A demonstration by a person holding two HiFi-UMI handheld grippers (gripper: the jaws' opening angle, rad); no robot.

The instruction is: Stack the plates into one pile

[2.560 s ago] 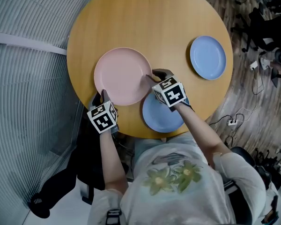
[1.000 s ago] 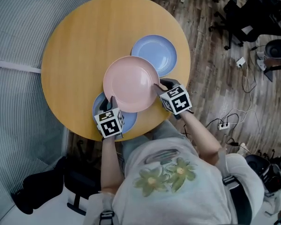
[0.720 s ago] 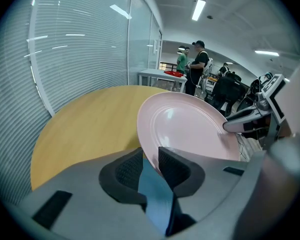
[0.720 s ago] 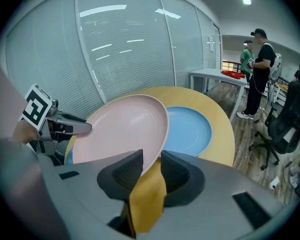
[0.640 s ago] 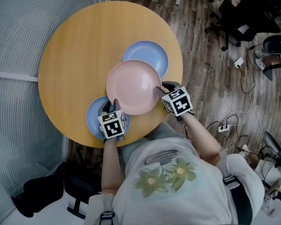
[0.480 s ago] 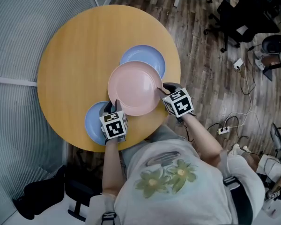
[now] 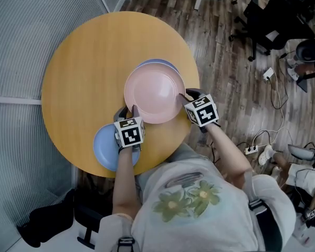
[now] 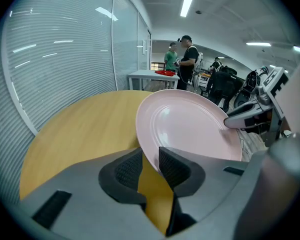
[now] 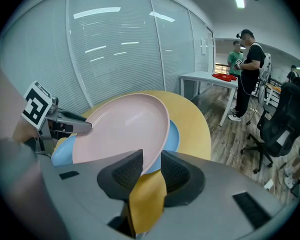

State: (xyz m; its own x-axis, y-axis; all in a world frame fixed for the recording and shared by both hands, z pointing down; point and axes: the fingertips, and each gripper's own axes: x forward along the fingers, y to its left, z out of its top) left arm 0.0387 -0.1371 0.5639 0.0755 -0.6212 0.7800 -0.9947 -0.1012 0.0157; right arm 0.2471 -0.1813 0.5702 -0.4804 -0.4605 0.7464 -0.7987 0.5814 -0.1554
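Note:
A pink plate hangs level a little above the round wooden table, carried by both grippers. My left gripper is shut on its near-left rim, and my right gripper is shut on its right rim. In the left gripper view the pink rim runs between the jaws of my left gripper; in the right gripper view the pink plate does the same in my right gripper. A blue plate lies almost fully hidden under the pink one. A second blue plate sits at the table's near edge.
The table's right edge is close beside the plates, with wooden floor, cables and office chairs beyond. A glass wall with blinds stands on the left. People stand at a white table in the background.
Both grippers have carried the pink plate away from the near blue plate and over the far blue plate, which is now almost covered. The near blue plate is now uncovered.

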